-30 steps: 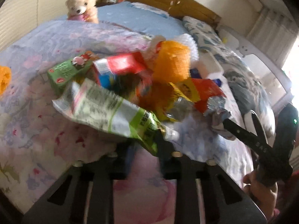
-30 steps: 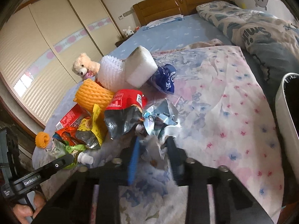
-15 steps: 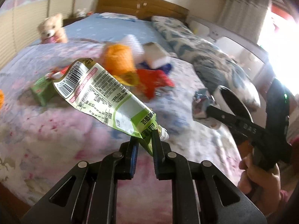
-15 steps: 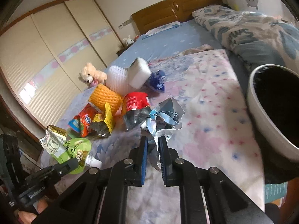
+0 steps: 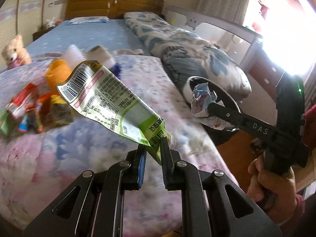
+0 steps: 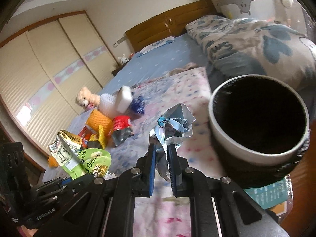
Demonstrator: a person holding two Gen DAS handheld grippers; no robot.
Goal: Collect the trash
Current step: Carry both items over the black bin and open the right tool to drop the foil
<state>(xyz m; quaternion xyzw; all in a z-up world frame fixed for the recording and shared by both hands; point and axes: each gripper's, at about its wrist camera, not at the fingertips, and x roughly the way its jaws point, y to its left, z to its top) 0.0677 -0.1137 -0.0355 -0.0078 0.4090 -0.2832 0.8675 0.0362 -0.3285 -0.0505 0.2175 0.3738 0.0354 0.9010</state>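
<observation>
1. Our right gripper (image 6: 161,150) is clamped on the crumpled wrapper (image 6: 173,126); the bin (image 6: 258,118) gapes just beside it, rightward.
2. Our left gripper (image 5: 154,150) pinches the green pouch (image 5: 110,100) by its end, farther from the bin, over the bed (image 5: 59,148).

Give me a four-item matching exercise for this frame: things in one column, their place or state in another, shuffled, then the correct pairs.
Things:
1. green pouch
2. crumpled blue-and-white wrapper
3. bin
4. teddy bear

Places or states:
A. stands beside the bed, open, dark inside
B. pinched by its corner in the left gripper, off the bed
C. sits on the bed beyond the trash pile
D. clamped in the right gripper, close to the bin

Pairs: 1-B, 2-D, 3-A, 4-C
</observation>
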